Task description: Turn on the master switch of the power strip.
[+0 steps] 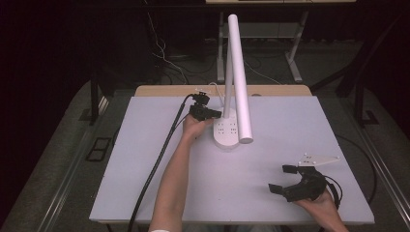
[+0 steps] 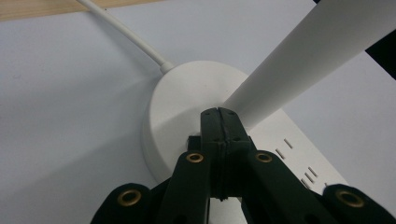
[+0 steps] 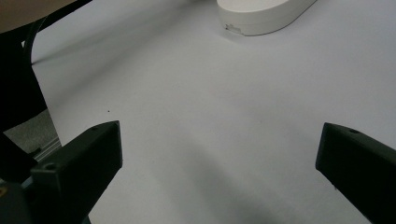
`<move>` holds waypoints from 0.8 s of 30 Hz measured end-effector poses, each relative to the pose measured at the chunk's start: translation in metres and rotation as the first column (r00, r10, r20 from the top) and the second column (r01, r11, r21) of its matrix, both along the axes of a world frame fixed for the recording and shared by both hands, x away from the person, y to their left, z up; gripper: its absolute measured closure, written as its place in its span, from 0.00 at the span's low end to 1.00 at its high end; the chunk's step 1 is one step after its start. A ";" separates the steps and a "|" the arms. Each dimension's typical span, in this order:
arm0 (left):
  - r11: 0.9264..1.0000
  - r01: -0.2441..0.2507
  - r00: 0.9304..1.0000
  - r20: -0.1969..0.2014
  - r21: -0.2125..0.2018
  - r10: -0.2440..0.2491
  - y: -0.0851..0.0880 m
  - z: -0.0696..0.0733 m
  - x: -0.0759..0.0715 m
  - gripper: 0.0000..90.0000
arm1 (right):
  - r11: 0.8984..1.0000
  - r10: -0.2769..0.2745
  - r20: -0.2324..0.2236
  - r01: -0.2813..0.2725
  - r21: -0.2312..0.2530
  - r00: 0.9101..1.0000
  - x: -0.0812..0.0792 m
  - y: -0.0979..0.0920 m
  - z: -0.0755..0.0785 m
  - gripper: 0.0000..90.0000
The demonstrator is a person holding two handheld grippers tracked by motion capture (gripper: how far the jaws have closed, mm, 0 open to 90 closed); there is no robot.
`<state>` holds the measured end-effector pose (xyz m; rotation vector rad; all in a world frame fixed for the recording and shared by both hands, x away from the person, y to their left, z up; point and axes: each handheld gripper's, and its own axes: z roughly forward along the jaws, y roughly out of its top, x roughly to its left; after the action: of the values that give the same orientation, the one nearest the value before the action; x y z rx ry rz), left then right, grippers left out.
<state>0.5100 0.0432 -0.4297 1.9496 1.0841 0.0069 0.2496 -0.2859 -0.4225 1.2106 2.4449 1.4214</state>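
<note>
White lamp base [image 2: 187, 93] touches left gripper [image 2: 218, 114] (jaws closed).

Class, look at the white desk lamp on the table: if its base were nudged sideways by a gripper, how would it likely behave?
The lamp carries a long tilted head high above its base, so it looks top-heavy and might rock. The broad, flat base probably resists tipping and would slide on the smooth table. Its cord could tug it back. The shut left gripper sits at the base.

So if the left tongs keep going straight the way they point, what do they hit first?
Probably the lamp's white base: the shut left tongs sit just over it, by the foot of the stem. Whether they already touch it is unclear.
</note>
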 end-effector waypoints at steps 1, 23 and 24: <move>1.000 -0.006 1.000 0.003 0.005 0.006 0.000 0.000 0.000 1.00 | 1.000 0.000 -0.002 0.000 -0.001 1.000 0.000 0.000 0.000 0.00; 0.996 0.057 0.998 0.005 0.062 -0.057 0.000 -0.001 0.005 1.00 | 1.000 -0.010 0.001 0.010 0.003 1.000 -0.001 -0.003 0.001 0.00; 0.996 0.057 0.998 0.006 0.071 -0.057 -0.001 0.000 0.005 1.00 | 1.000 -0.014 0.004 0.014 0.007 1.000 0.000 -0.005 0.001 0.00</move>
<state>0.5150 0.0421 -0.4294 2.0419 1.0356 0.0220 0.2495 -0.2904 -0.4216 1.2226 2.4258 1.4291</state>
